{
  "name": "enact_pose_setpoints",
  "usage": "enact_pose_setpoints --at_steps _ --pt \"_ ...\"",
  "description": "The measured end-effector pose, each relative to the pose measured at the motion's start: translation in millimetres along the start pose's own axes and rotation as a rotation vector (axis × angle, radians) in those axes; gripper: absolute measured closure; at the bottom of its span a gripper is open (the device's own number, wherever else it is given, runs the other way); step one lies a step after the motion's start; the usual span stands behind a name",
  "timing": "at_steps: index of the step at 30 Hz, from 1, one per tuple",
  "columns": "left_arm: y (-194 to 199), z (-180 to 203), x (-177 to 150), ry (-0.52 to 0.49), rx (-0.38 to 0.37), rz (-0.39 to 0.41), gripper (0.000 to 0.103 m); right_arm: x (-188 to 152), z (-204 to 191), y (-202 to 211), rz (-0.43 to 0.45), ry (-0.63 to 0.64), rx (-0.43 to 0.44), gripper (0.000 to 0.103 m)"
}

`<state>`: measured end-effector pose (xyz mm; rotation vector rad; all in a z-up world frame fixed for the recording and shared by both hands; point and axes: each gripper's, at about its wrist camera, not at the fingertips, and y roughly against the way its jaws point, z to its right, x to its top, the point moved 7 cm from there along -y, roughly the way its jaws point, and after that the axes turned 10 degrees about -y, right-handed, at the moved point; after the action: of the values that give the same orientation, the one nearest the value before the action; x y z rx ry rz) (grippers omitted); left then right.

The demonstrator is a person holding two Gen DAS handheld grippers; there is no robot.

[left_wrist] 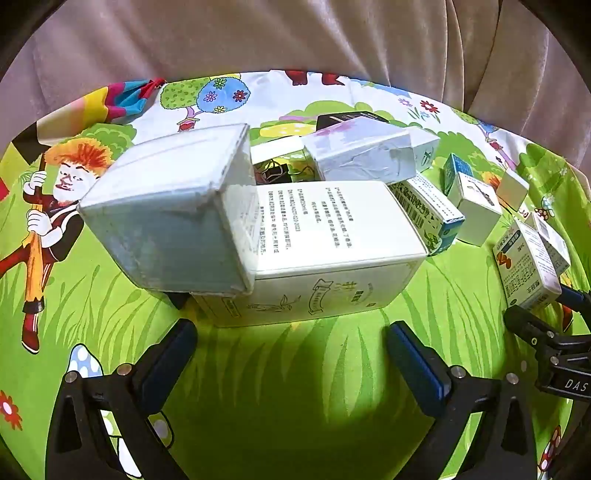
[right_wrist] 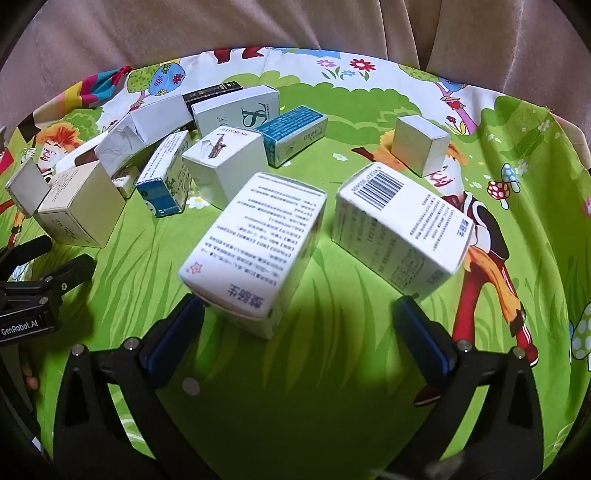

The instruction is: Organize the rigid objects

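— Nearest the left wrist camera, what is the left tool doing?

— It is spread wide and grasps nothing; bare green cloth lies between its blue pads. Just beyond its tips lies a long cream box on its side, with a pale grey box tilted across its left end, propped rather than flat.

— And the right tool?

— Released too. A white printed box sits near its left pad, leaning, and I cannot tell whether that pad touches it. To the right, apart from it, a barcode box also tilts.

— Why so spread out?

— My guess: the tools are opened wide because the boxes are broad, and each is lined up with the nearest one.

— Farther back?

— A loose cluster: a saxophone box, a blue-ended box, a teal box and a torn white box leaning on neighbours. A small plain box stands alone at far right. Nothing looks sorted yet; folded beige fabric closes the far side.
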<state>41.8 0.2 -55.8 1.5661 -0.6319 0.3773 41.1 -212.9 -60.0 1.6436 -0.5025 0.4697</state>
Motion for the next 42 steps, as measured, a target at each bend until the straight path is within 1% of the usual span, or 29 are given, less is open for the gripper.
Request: enact_pose_setpoints --at_steps 3,4,8,9,42 --pt "0.5 0.6 -0.3 -0.004 -0.006 0.000 0.000 0.0 -0.1 0.4 0.006 0.000 0.001 0.000" --pt "-0.1 -5.5 0.7 -0.002 -0.009 0.000 0.000 -0.2 -0.1 0.6 0.006 0.000 0.001 0.000" --pt "0.9 -9.5 0.3 -0.005 -0.016 0.001 0.000 -1.1 -0.3 1.6 0.006 0.000 0.001 0.000" --pt "0.7 -3.4 0.3 0.002 0.000 -0.005 0.000 -1.4 -0.3 2.0 0.006 0.000 0.001 0.000" --pt "0.1 -1.3 -0.7 0.010 0.001 -0.006 0.000 0.0 -0.1 0.3 0.002 -0.001 0.001 0.000"
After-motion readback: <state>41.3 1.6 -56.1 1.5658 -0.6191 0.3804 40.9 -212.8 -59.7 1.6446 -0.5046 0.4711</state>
